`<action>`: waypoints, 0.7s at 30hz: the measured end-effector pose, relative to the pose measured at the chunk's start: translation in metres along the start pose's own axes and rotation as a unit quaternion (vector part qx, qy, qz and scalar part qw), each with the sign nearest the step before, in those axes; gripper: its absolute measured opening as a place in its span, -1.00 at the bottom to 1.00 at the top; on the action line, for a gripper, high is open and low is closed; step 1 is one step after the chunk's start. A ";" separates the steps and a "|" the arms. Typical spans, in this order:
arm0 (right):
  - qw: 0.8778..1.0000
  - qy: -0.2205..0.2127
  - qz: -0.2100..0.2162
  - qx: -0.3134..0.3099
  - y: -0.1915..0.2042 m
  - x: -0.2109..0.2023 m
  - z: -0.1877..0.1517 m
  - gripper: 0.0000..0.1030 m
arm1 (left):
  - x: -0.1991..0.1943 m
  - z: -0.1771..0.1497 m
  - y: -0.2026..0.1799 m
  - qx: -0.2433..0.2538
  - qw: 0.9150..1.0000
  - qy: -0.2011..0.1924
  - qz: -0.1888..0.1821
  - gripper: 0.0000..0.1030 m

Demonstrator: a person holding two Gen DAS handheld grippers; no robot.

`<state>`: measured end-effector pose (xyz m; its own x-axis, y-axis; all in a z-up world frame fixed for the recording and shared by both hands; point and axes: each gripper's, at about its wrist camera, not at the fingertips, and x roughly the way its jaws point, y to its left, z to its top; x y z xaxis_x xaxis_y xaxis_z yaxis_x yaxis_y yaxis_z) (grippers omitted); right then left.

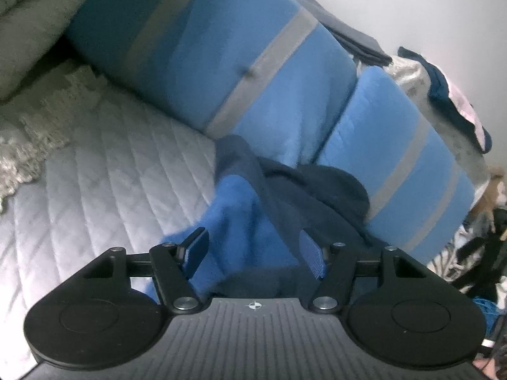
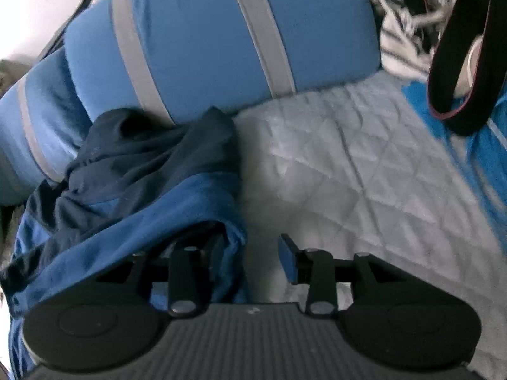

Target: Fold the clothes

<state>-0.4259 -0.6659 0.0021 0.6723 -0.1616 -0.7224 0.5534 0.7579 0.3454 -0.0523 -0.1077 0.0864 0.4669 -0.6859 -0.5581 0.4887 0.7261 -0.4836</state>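
While the blue garment [image 1: 250, 209] lay bunched on the bed [image 1: 104, 158] near the cushions [image 1: 221, 63], the left gripper [image 1: 253, 253] stood apart around its near edge; the right gripper [image 2: 253, 259], also apart, had cloth at its left finger only.

Black tongs [image 1: 253, 253], blue pads [image 2: 287, 261], ribbed housing.

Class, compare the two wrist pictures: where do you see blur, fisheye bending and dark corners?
Left wrist view: the cushions bow along a curve, the garment is soft, the claw is sharp and the corners go dark. Right wrist view: the strap smears at top right, the quilt lines bend and blur towards the right edge, and its claw is crisper.
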 end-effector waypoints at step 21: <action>0.997 0.004 -0.069 -0.038 0.032 0.025 0.002 -0.80 | 0.051 -0.016 0.073 0.031 0.992 0.113 0.038 0.24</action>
<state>-0.3906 -0.6472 -0.0033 0.5872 -0.2630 -0.7656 0.6021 0.7740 0.1959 -0.0048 -0.0890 0.0117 0.3304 -0.5969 -0.7311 0.5068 0.7657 -0.3960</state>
